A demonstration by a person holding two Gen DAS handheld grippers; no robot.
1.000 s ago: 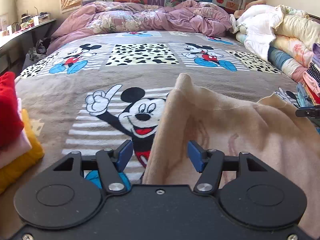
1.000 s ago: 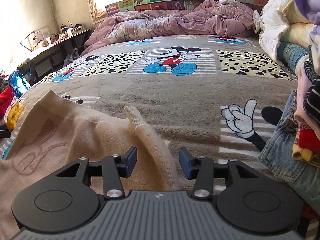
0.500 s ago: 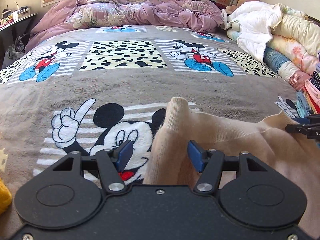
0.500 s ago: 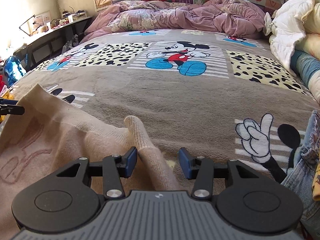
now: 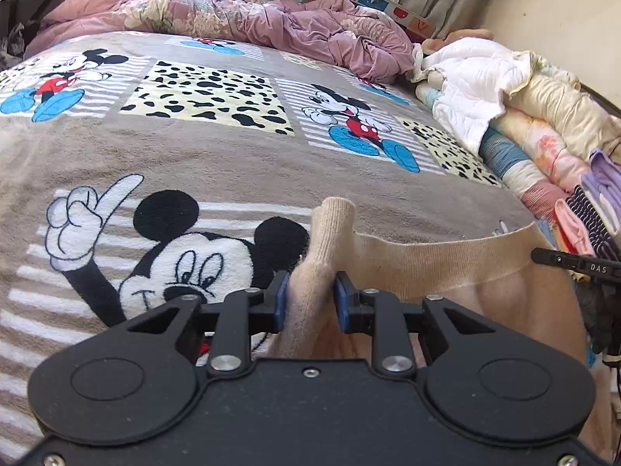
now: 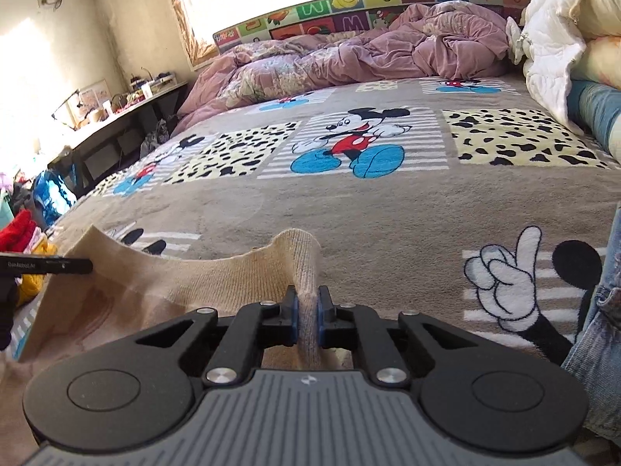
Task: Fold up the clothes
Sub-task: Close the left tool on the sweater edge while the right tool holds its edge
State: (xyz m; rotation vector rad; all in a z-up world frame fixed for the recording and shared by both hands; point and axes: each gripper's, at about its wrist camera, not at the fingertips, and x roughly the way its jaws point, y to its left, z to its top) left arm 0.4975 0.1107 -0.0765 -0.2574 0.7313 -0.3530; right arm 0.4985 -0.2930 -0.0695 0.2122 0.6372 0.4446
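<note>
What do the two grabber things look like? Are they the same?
Nearly the same. The left gripper has a smooth matte black body with two round discs, silver screws, black linkage arms and blue pads. The right gripper has the same black arms and blue pads, but its body is ribbed grey with a small white logo. Seen side-on, its edge carries white letters, "DAS".

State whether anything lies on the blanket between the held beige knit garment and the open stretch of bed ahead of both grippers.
Nothing visible does. The left gripper and right gripper each pinch the beige knit garment; the grey cartoon-print blanket ahead lies bare.
</note>
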